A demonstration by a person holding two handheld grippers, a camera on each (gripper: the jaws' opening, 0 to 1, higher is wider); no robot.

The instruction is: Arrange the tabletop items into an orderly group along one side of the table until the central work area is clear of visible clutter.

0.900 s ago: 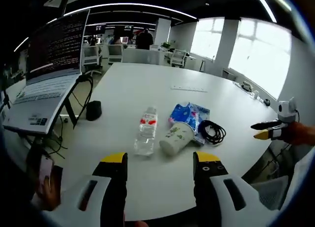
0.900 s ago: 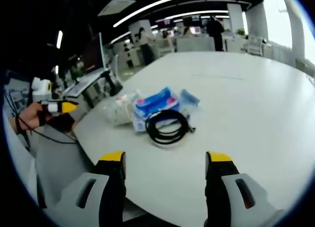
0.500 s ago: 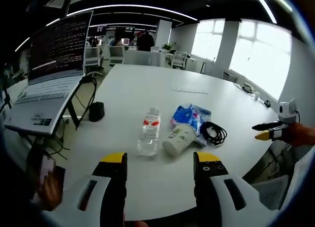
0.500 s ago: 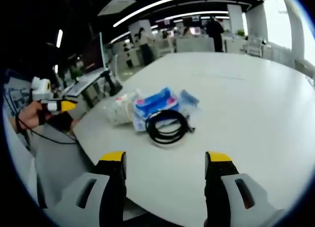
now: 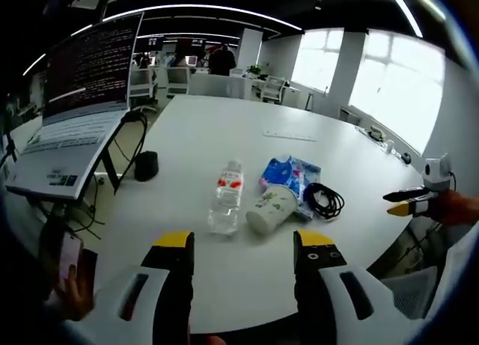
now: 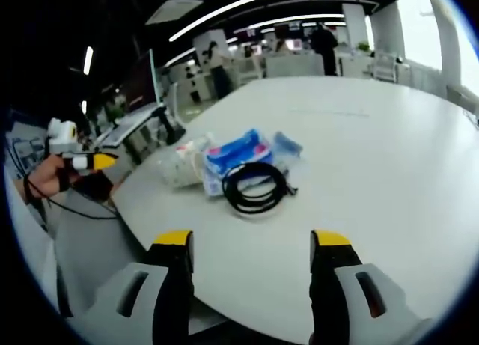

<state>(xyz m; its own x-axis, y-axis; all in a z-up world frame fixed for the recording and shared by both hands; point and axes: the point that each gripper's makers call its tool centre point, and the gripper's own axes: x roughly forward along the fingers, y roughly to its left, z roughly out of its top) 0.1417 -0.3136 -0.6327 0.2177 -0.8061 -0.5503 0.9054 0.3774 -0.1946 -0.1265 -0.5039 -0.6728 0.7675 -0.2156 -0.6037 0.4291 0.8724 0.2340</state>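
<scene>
On the round white table (image 5: 224,128) lie a clear water bottle (image 5: 225,198) on its side, a tipped paper cup (image 5: 270,208), a blue tissue pack (image 5: 290,174) and a coiled black cable (image 5: 324,200). My left gripper (image 5: 244,244) hovers open at the table's near edge, short of the bottle and cup. In the right gripper view the cable (image 6: 254,186), tissue pack (image 6: 236,155) and cup (image 6: 176,168) lie ahead of my open right gripper (image 6: 249,242). The right gripper (image 5: 408,200) enters the left gripper view at the far right; the left gripper (image 6: 88,162) appears at the left of the right gripper view.
A laptop (image 5: 71,120) on a stand sits left of the table, with a small black object (image 5: 145,165) beside it. A ruler-like strip (image 5: 289,136) lies further back. Desks, chairs and people fill the office behind. A hand holds a phone (image 5: 66,257) at lower left.
Both views have shifted only slightly with the hands. The items on the table have not moved, and both grippers stay open.
</scene>
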